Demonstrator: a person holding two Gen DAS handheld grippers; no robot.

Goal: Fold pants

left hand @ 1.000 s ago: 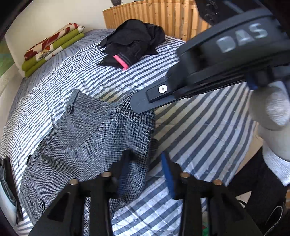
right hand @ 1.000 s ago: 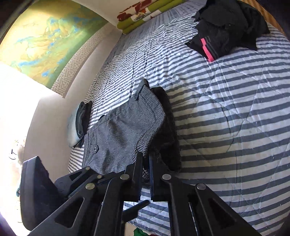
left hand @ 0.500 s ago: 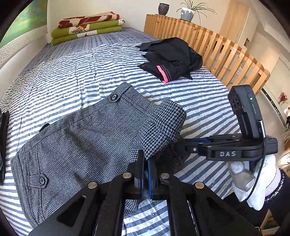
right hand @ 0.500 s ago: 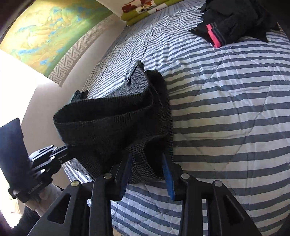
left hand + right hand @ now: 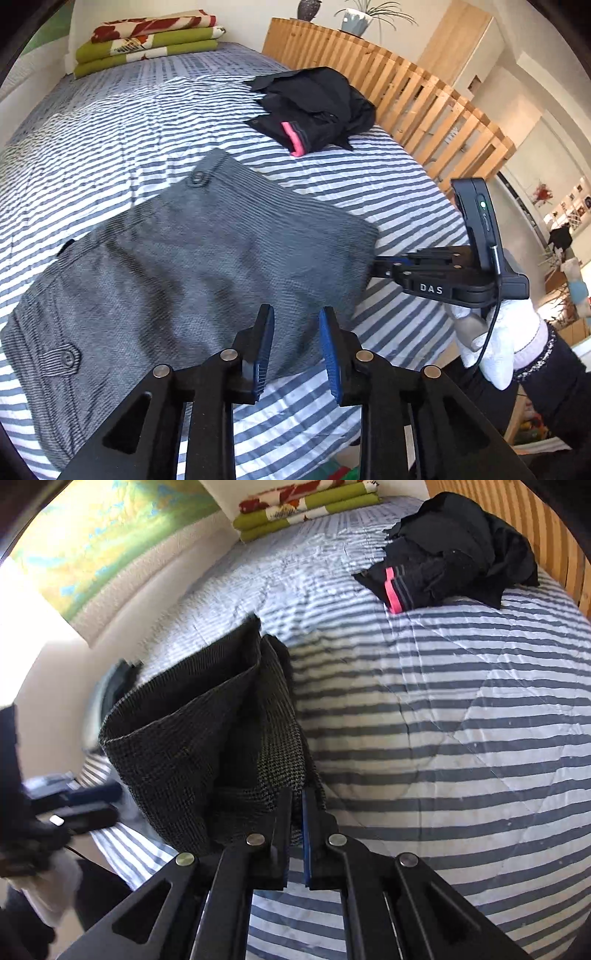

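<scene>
Striped bed (image 5: pixel 110 122) (pants (image 5: pixel 177 266), black clothes (image 5: pixel 317 103))

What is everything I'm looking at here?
pants: one, grey check, near end of bed, corner pinched by right gripper
bed: one, blue-white striped cover
black clothes: one heap, pink band, far side by the slats
blankets: one stack, green and red, bed's head
slats: one wooden rail, beside bed
pots: two, on top of rail
left gripper: black, blue pads, open over pants
right gripper: black, shut on pants
glove: white, on right hand
</scene>
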